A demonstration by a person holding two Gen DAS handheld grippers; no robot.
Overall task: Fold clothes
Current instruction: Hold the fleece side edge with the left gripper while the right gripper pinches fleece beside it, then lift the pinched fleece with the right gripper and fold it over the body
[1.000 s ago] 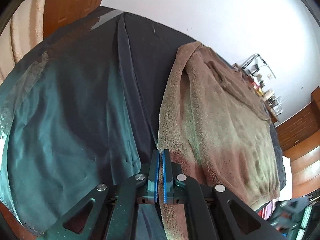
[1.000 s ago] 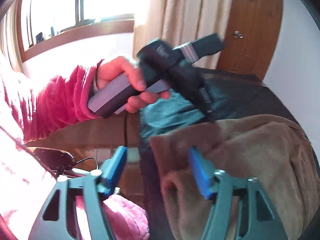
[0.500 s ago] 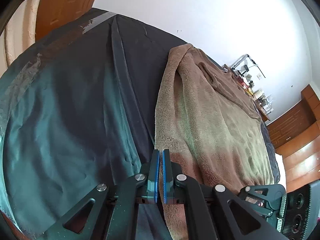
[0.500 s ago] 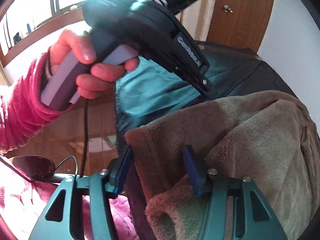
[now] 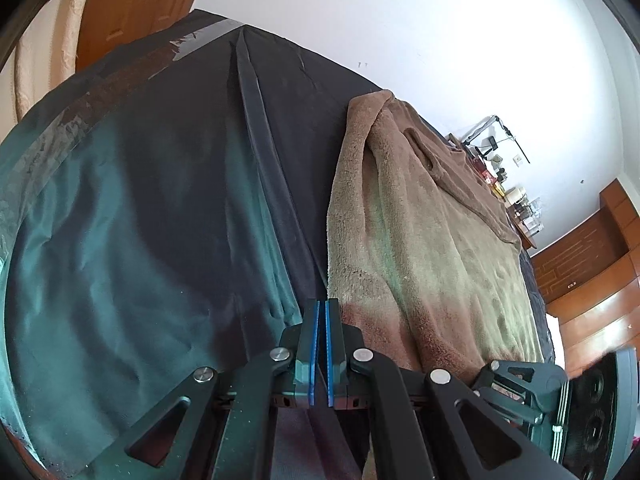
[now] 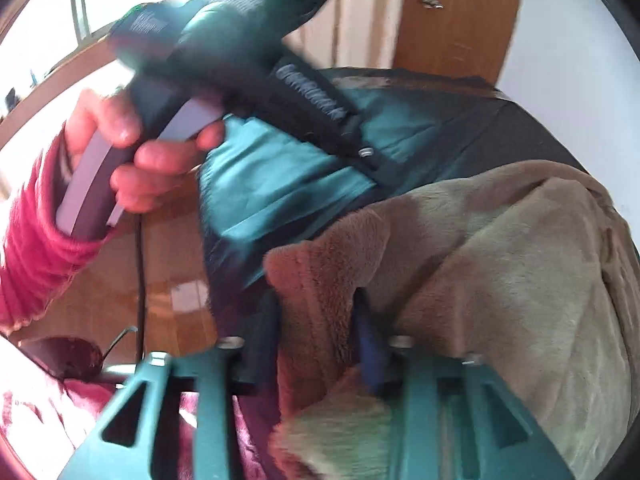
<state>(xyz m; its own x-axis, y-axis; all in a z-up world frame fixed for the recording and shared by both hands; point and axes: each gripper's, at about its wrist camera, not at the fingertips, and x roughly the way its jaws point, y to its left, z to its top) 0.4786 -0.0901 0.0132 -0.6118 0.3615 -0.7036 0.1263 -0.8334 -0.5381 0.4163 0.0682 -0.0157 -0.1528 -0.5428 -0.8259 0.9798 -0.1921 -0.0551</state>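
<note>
Brown fleece garment (image 5: 432, 248) lies spread on the dark cloth-covered bed (image 5: 168, 208), toward its right side in the left wrist view. Left tool (image 5: 322, 354) — blue pads pressed together, nothing between them — hovers by the garment's near edge. Right tool (image 6: 320, 344): jaws opening, a fold of fleece between them.
</note>
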